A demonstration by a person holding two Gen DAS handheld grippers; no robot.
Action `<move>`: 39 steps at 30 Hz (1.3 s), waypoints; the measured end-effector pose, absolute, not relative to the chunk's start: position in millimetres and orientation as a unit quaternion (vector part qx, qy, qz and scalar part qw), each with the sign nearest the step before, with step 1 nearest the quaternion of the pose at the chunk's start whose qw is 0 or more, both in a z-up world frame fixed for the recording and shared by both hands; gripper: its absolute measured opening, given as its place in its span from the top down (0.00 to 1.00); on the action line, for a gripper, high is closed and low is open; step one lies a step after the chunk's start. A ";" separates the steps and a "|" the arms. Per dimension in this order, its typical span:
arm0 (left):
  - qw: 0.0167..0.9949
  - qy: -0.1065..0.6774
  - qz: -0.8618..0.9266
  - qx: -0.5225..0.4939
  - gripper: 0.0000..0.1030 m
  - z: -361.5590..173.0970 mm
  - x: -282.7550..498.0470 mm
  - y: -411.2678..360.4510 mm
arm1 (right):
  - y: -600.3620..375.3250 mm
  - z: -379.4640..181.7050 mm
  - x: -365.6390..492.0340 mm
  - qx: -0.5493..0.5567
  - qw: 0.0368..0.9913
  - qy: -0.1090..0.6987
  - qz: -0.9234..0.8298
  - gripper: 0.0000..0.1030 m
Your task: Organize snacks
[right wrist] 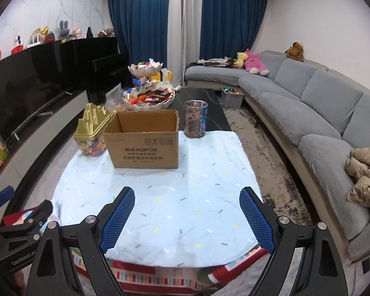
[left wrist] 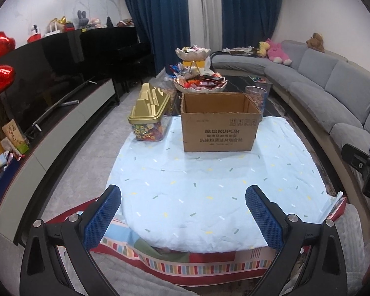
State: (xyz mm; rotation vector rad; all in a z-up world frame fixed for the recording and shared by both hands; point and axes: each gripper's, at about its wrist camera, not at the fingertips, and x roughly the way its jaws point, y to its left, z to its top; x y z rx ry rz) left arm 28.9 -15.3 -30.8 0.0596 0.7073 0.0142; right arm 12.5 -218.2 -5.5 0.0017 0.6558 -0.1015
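Bare cloth point(right wrist: 160, 197) lies open up to the cardboard box point(right wrist: 143, 140).

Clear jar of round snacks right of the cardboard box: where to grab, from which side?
Grip the clear jar mid-body with the right tongs, coming level from the near side. It stands upright, tall and cylindrical, with no handle. Its right and near sides look free, while the cardboard box stands close on its left. Avoid the open-looking rim.

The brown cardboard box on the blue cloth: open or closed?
Open. The brown cardboard box stands upright with no flaps over its top; its inner walls show. Its contents cannot be seen.
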 end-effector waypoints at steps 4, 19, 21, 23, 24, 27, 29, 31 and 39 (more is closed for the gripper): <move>0.938 0.346 0.013 0.025 0.00 -31.6 27.9 -13.1 | -217.5 -6.4 12.3 0.002 0.945 0.325 -0.046 0.13; 0.939 0.342 0.013 0.024 0.00 -30.7 26.8 -12.1 | -216.7 -5.1 10.8 0.003 0.946 0.321 -0.044 0.13; 0.939 0.342 0.014 0.024 0.00 -30.7 26.7 -12.2 | -216.8 -5.2 10.9 0.003 0.946 0.321 -0.045 0.13; 0.939 0.342 0.014 0.023 0.00 -30.6 26.6 -12.3 | -216.7 -5.7 10.9 0.004 0.945 0.323 -0.044 0.13; 0.939 0.342 0.014 0.024 0.00 -30.8 26.8 -12.4 | -216.7 -5.8 10.5 0.005 0.945 0.324 -0.044 0.13; 0.939 0.343 0.013 0.024 0.00 -30.8 26.7 -12.2 | -214.8 -4.9 10.0 0.006 0.945 0.324 -0.044 0.13; 0.939 0.342 0.013 0.024 0.00 -31.0 26.8 -12.4 | -215.1 -4.7 9.9 0.006 0.945 0.324 -0.045 0.13; 0.939 0.342 0.012 0.025 0.00 -30.9 26.6 -12.4 | -215.3 -4.9 10.1 0.007 0.945 0.324 -0.045 0.13; 0.939 0.342 0.012 0.025 0.00 -30.5 26.1 -12.9 | -215.5 -4.0 10.2 0.008 0.946 0.322 -0.045 0.13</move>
